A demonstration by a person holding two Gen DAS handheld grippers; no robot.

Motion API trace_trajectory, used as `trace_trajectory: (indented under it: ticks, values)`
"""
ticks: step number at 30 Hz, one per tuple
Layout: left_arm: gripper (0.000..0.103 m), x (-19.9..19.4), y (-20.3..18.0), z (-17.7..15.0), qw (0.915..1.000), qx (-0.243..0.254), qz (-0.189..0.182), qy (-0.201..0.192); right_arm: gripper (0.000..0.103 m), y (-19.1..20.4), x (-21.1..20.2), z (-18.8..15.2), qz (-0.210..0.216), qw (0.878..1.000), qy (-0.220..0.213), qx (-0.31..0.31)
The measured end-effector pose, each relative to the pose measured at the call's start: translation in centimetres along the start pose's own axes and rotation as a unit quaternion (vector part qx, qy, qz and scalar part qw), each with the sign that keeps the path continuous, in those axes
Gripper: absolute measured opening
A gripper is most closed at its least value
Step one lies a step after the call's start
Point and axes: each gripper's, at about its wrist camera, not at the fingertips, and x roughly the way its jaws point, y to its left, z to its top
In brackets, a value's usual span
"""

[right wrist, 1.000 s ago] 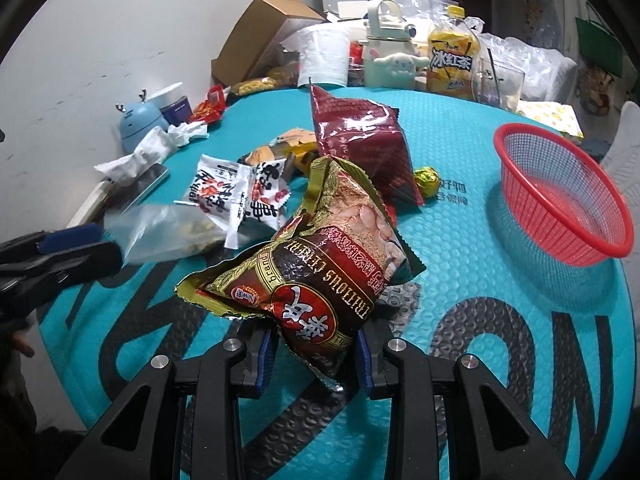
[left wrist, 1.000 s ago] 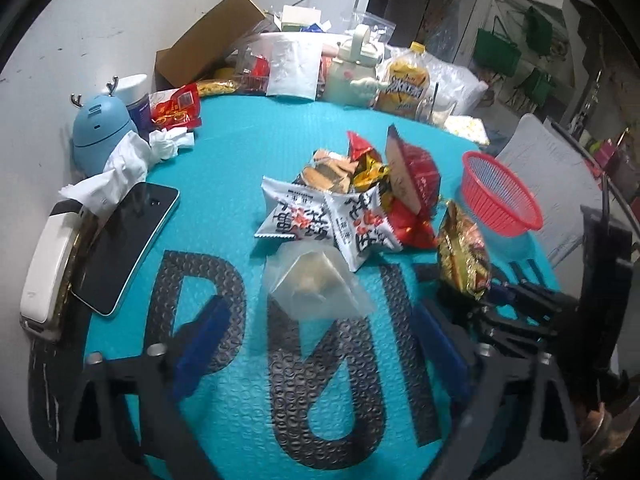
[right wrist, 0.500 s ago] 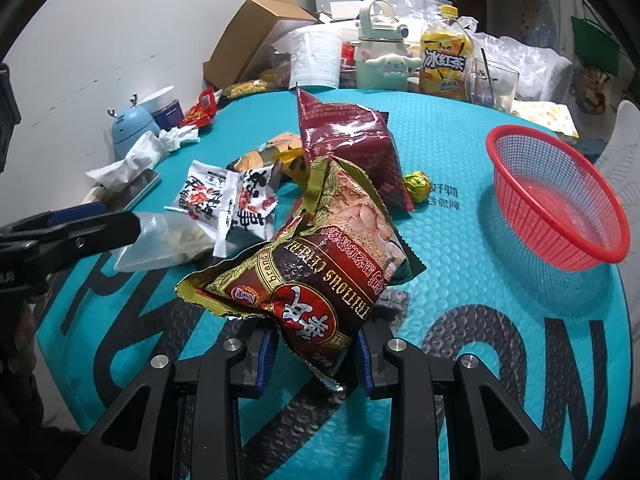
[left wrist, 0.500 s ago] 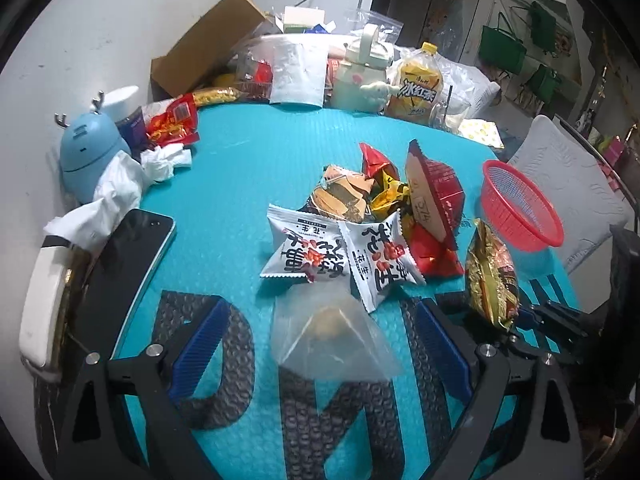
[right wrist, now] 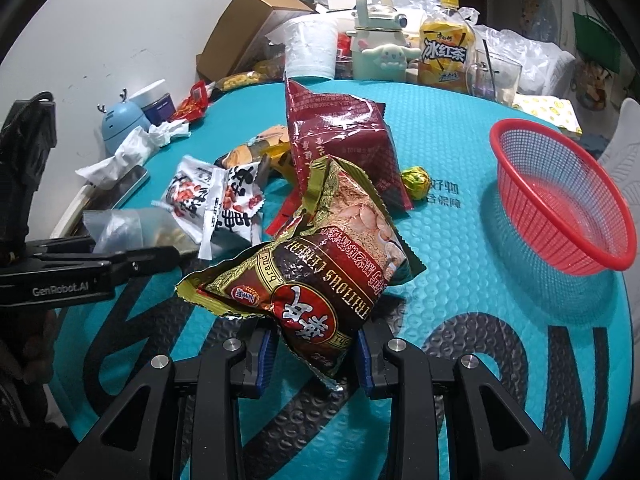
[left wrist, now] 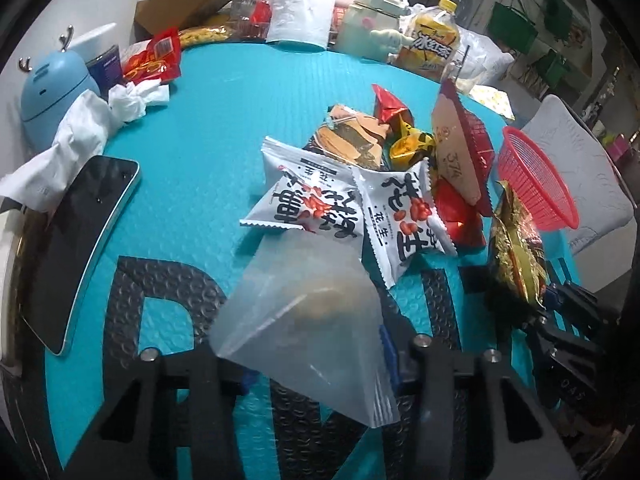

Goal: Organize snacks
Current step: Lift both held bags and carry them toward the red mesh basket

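between left fingers, clear bag; jaws just closed.

white wall at left, teal mat-covered table, green bags hanging behind

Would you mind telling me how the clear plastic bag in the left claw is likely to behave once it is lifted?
The clear plastic bag looks thin and limp, so it will probably sag and swing. Only a small brownish lump shows inside, so it is likely light. The left claw, whose jaws have just been closing, pinches smooth film, so the bag could slip.
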Motion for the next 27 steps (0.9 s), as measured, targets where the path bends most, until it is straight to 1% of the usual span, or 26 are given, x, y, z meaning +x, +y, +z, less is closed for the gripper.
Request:
trace_trajectory:
  ticks: [9, 15, 21, 27]
  values:
    - [0.044, -2.0, -0.6, -0.8, 0.9996, 0.007, -0.013, -0.024, 0.032, 0.4, -0.4, -0.4, 0.007, 1.000, -0.003, -0.003]
    - [0.044, -3.2, -1.7, -1.2, 0.9989, 0.020, -0.027, -0.035, 0.032, 0.7, -1.8, -1.1, 0.004, 1.000, -0.017, -0.004]
    - [0.044, -3.7, -3.6, -1.6, 0.9973, 0.041, -0.047, -0.039, 0.032, 0.9, -3.8, -2.4, -0.007, 0.999, -0.035, -0.002]
    - [0.044, -3.9, -5.9, -2.1, 0.9945, 0.064, -0.072, -0.042, 0.032, 0.3, -5.7, -4.0, -0.019, 0.999, -0.046, 0.018]
